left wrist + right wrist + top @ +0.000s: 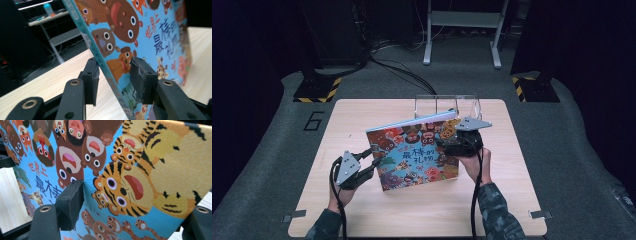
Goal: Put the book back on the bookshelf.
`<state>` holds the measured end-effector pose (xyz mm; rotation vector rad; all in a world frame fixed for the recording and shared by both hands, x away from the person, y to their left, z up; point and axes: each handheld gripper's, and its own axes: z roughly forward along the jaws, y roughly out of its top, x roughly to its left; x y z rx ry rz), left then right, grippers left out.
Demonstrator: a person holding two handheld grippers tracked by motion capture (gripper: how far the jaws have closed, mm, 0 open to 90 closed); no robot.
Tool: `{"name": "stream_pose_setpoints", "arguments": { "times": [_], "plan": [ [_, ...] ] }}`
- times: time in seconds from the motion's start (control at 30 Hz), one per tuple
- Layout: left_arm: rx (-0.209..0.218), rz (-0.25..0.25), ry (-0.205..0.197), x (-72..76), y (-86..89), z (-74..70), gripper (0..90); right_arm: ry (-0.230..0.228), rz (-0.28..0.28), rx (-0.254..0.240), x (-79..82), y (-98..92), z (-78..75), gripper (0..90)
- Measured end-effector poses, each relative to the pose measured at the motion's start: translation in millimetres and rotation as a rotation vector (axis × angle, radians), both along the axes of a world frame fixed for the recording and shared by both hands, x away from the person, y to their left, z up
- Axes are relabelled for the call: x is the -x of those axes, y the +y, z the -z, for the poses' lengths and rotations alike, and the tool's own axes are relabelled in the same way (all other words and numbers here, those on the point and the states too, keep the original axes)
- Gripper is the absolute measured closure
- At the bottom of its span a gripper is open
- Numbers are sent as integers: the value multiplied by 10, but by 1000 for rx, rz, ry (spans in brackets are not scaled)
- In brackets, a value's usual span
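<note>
A picture book (417,150) with a blue cover full of cartoon animals is held tilted up over the wooden table (362,215), its lower edge near the surface. My left gripper (373,159) straddles the book's spine at the lower left. In the left gripper view the book (150,37) runs slantwise between the jaws of this gripper (113,72); one pad lies on the cover and the other meets the spine. My right gripper (447,141) clamps the book's right edge. In the right gripper view one pad (71,202) presses on the cover (137,170), while the other jaw sits behind the book.
A clear plastic holder (447,105) with dividers stands at the table's far edge, just behind the book. Beyond the table are two black stand bases with yellow-black stripes (317,90) (532,87), floor cables and a grey frame (462,30).
</note>
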<state>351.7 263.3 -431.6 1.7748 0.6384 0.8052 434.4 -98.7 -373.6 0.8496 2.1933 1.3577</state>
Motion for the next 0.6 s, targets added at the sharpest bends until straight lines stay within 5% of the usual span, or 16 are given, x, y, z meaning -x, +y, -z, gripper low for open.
{"name": "stream_pose_setpoints", "arguments": {
  "times": [0.17, 0.33, 0.6],
  "plan": [
    [73, 125, 63, -48, 45, -4, 592, 12, -27, -21, 34, -35, 11, 298],
    [96, 136, 68, -78, 8, -20, 585, 2, -29, -40, 92, -65, 36, 302],
    [71, 108, 64, -53, -23, -40, 585, 1, -11, -46, 78, -34, 52, 263]
  ]
}}
